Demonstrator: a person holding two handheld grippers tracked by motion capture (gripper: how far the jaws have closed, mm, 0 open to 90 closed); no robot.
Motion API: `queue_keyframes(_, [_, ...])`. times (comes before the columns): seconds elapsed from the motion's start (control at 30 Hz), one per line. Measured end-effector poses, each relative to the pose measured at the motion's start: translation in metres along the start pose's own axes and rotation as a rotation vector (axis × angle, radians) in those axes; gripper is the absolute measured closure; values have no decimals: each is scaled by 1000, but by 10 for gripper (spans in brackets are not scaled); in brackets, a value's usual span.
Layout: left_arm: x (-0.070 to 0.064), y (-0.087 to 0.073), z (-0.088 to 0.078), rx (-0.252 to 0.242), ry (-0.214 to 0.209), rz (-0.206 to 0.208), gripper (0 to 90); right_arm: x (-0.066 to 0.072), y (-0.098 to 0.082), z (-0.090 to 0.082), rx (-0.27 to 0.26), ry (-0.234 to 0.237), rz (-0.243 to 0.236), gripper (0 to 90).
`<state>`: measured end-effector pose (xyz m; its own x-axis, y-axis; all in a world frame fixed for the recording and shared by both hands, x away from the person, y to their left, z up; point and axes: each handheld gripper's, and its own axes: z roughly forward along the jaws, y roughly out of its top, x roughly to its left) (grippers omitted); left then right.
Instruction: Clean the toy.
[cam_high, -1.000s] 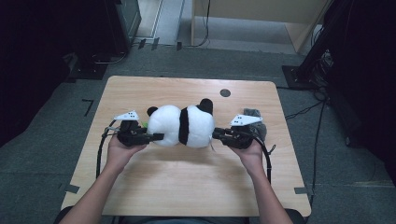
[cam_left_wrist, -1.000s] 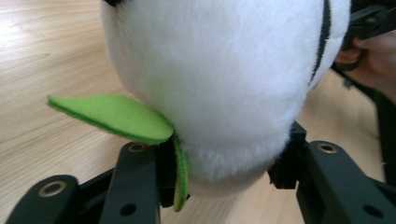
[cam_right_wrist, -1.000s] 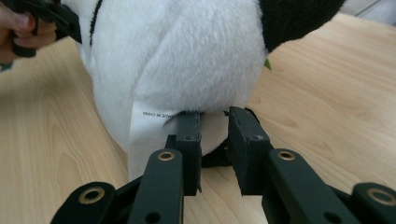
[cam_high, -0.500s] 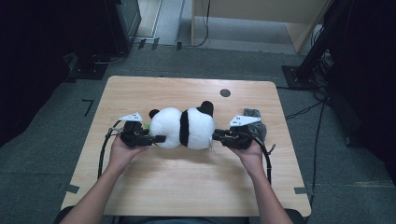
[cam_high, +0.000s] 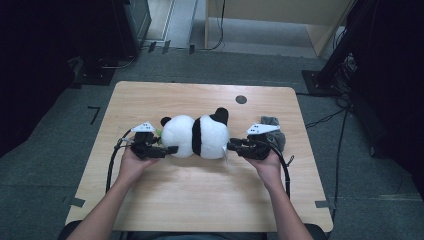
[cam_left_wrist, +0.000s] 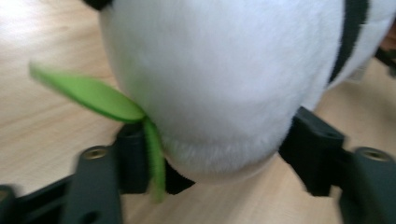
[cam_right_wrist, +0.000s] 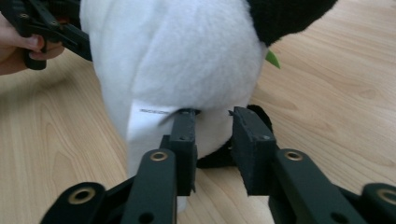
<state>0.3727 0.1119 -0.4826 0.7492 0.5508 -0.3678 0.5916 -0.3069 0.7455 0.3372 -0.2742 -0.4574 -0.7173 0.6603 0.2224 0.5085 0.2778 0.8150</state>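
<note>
Panda plush (cam_high: 196, 136) lies on its side mid-counter (cam_high: 200, 195), long axis running left to right, head end to the left with a black ear (cam_high: 165, 121) at the far-left edge, black limb (cam_high: 220, 115) sticking up at far right; black band (cam_high: 196, 137) round its middle.

Left tool (cam_high: 169, 149) sits at the plush's left end, held by the person's left hand (cam_high: 131, 162); its jaws have just been opening; in the left gripper view they stand apart on either side of the white rounded end (cam_left_wrist: 219, 84), which bulges between them, pads look clear of the fur or barely brushing it, so judged a release or a re-grip rather than a hold. Green felt leaf (cam_left_wrist: 100, 95) hangs off the plush next to the left jaw, one strip draped down over it.

Right tool (cam_high: 233, 146) at the plush's right end, right hand (cam_high: 267, 165) behind it; in the right gripper view the jaws are nearly together, pinching a narrow fold of white fabric at the near bottom of the body (cam_right_wrist: 187, 70), sewn-in label (cam_right_wrist: 147, 126) just left of the pinch; likely this grip keeps the toy steady while the other end is let go.

Grey cloth lump (cam_high: 272, 131) lies on the counter behind the right tool, apart from the plush; dark round hole (cam_high: 241, 99) in the counter at the far side.
</note>
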Motion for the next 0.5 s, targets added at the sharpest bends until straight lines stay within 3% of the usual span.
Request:
queue_keyframes(0.13, [-3,3,-5,-22,-10,-9,460,6,3,-3,-10,1,-16,744])
queue_keyframes(0.17, [-3,4,-6,-21,-21,-30,472,6,3,-4,-13,7,-16,748])
queue_keyframes(0.27, [-4,3,-9,-11,-48,-47,473,10,6,-10,-46,27,-16,749])
queue_keyframes(0.33, [-6,2,-10,-9,-29,-28,457,10,7,-12,-50,44,-7,748])
queue_keyframes(0.5, [-2,-3,-6,6,-2,-23,409,8,3,-4,19,26,-4,738])
